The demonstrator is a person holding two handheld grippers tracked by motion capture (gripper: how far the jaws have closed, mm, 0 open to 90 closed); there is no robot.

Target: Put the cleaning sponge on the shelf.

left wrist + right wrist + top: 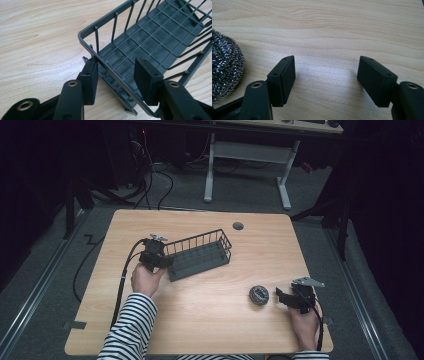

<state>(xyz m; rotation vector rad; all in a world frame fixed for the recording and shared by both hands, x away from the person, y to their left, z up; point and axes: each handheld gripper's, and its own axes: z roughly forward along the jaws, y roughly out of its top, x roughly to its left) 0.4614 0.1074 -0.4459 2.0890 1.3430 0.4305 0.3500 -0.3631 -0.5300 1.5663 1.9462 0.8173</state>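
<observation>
Left gripper [165,262] fingers [90,75] straddling basket [200,255] end wall, right gripper [280,296] resting open.

Room dim, edges in shadow. Grey carpet floor [240,200] with loose black cables [150,185]. White-legged desk [250,150] behind. Light wood surface [210,315], grommet hole [238,226].

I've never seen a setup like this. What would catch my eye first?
Probably the dark wire basket lying left of the middle of the wooden table, with the left gripper straddling the wall at its near end. Then the shiny steel-wool scourer lying near the right gripper, whose jaws stand open over bare wood.
</observation>
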